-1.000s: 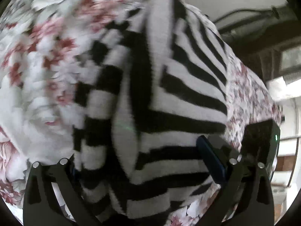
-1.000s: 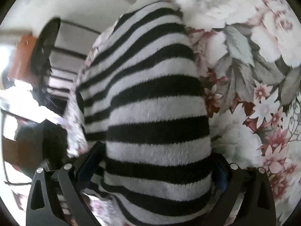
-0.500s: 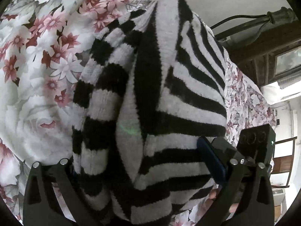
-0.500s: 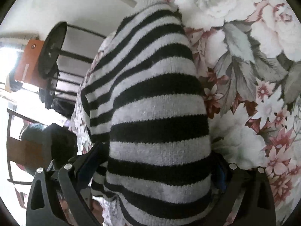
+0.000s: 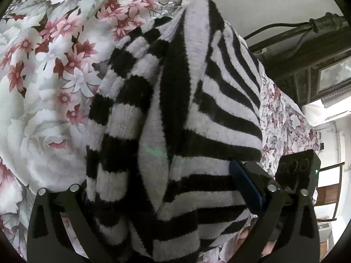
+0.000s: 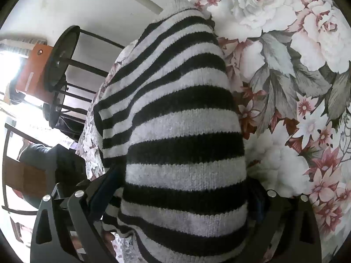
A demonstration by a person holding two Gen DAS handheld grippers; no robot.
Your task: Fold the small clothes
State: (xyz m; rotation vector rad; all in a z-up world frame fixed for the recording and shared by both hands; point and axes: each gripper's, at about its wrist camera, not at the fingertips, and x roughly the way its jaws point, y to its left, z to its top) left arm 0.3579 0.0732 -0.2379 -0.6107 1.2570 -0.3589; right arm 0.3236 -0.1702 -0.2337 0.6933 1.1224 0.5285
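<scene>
A black-and-white striped knit sweater (image 5: 175,120) fills the centre of both views, lying on a bed covered by a floral sheet (image 5: 43,87) with white roses and red blossoms. In the left wrist view, the left gripper (image 5: 169,188) has the sweater's bunched lower edge between its fingers, clamped on the cloth; a folded sleeve with blocky stripes runs up the left of centre. In the right wrist view, the right gripper (image 6: 182,190) likewise grips the sweater (image 6: 175,120), whose stripes run across the frame between its fingers. The floral sheet (image 6: 296,87) spreads over the right half there. At the left of that frame stands a black metal rack (image 6: 63,70) against a white wall (image 6: 98,4)
</scene>
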